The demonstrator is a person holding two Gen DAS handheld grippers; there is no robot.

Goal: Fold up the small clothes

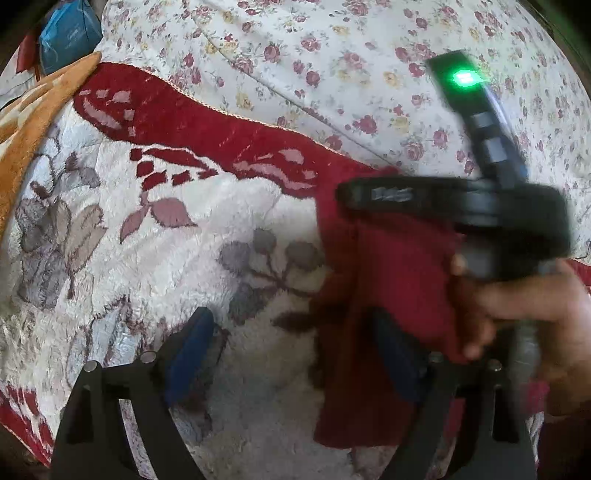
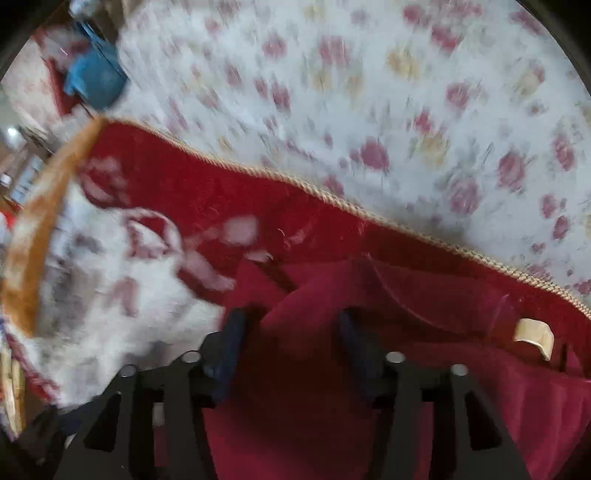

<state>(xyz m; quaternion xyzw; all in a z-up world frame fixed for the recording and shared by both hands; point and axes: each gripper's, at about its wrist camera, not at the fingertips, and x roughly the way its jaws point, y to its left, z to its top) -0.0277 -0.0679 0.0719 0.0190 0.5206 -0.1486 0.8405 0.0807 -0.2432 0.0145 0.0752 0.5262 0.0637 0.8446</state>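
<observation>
The red garment (image 1: 391,295) lies bunched on the plush blanket (image 1: 155,258) over the floral bedsheet (image 1: 332,55) — no neat fold shows, so by my reading most of the folding remains. The left claw (image 1: 295,354) is spread apart, one finger against the cloth. The right claw (image 2: 291,343) also stands apart, empty (cloth beneath it). The right view is blurred, and the garment's full outline is cut off.

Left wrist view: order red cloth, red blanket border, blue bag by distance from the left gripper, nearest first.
1. Red cloth: at the left gripper, right finger side.
2. Red blanket border: ahead, mid-frame, running diagonally.
3. Blue bag: farthest, top left corner.
</observation>
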